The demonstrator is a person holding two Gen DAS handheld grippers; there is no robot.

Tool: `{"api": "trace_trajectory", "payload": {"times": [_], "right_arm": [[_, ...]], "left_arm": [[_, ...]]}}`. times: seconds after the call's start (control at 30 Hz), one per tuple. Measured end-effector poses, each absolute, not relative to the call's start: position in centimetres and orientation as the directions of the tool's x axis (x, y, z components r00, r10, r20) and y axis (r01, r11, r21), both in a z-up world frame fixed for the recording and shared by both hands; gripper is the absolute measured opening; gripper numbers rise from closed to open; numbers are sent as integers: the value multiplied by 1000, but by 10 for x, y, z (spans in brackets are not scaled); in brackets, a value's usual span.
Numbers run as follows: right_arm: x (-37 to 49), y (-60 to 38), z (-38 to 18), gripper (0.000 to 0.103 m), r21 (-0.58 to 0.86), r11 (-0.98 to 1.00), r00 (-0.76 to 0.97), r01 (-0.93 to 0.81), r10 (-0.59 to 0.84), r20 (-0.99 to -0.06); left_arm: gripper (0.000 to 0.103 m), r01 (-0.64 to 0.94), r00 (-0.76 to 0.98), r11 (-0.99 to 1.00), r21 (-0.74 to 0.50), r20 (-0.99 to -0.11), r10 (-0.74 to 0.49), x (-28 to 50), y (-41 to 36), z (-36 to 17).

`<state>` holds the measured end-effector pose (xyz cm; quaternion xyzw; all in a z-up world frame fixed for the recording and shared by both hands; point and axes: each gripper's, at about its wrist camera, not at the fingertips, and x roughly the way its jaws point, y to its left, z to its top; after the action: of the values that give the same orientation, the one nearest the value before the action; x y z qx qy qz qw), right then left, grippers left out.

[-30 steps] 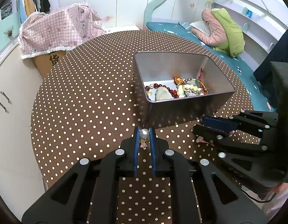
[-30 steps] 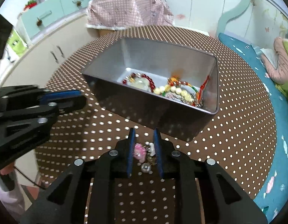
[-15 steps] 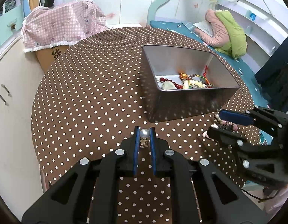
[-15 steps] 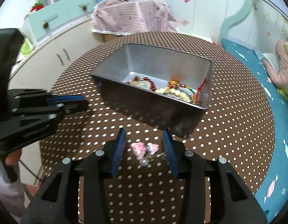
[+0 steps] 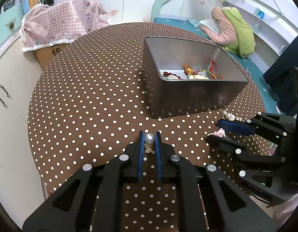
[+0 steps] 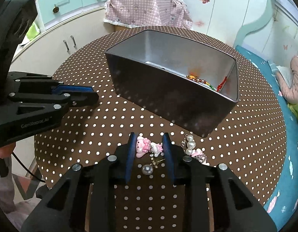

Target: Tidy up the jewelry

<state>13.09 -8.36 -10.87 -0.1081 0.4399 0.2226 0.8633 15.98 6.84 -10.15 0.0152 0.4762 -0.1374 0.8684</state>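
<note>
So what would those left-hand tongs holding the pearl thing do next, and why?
Probably carry it forward and up over the metal tin, then let go. The left tongs are shut on a pearl earring while it sits short of the tin, and other jewelry already lies inside. The right tongs are open around pink charms on the table.

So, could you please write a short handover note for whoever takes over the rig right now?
Left tool: shut on the pearl earring, held above the table, short of the metal box.
Right tool: open, its blue fingers either side of the pink charm piece lying on the table; a loose pearl sits just behind it.
Done: beaded bracelets are already in the box.
Left: drop the earring in, grasp and box the charm piece, then the pearl strand beside the right tool.
</note>
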Motion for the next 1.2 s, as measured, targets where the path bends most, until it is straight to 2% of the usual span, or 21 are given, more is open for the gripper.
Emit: {"api": "trace_trajectory", "payload": {"times": [0.37, 0.8, 1.2], "right_arm": [[134, -80, -96, 26, 12, 882, 525, -471, 291, -800], [140, -103, -43, 26, 49, 897, 622, -440, 343, -704], [170, -116, -37, 26, 77, 914, 649, -398, 340, -680]], "left_arm": [[11, 266, 517, 957, -118, -820, -245, 160, 69, -95], [11, 312, 592, 944, -107, -755, -281, 179, 57, -50], [11, 363, 632, 928, -89, -708, -315, 189, 38, -23]]}}
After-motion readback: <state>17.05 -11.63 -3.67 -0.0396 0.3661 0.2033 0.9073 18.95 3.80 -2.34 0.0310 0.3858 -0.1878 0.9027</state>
